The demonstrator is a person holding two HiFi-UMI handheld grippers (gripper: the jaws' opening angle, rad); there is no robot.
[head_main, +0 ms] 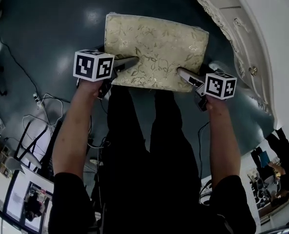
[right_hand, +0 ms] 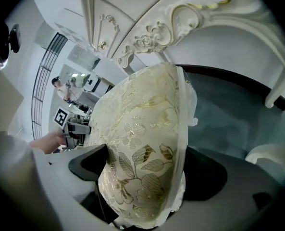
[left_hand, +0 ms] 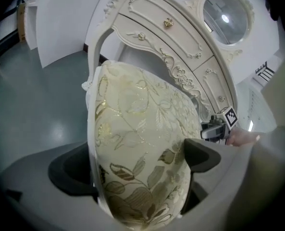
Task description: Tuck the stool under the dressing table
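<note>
The stool with a cream, gold-leaf-patterned fabric cushion (head_main: 156, 50) sits at 12 o'clock in the head view. It is over the glossy blue-grey floor (head_main: 47, 28), just in front of the person's dark-trousered legs (head_main: 139, 145). The white carved wooden dressing table (head_main: 244, 43) curves along from 1 to 3 o'clock, its edge just beside the cushion's far right corner (whether they touch cannot be made out).

The left gripper (head_main: 126, 62) bites the cushion's near edge toward its 7 o'clock corner. In the left gripper view both dark jaws are clenched on the padded edge, one on each side of it. The right gripper (head_main: 185, 74) grips the same near edge toward 5 o'clock, and its own view shows its jaws squeezed onto the cushion likewise.

In the left gripper view the table's scrollwork drawer fronts (left_hand: 168, 25) rise at 12 o'clock beyond the cushion. Loose cables (head_main: 44, 104) lie on the floor at 8 o'clock in the head view.
</note>
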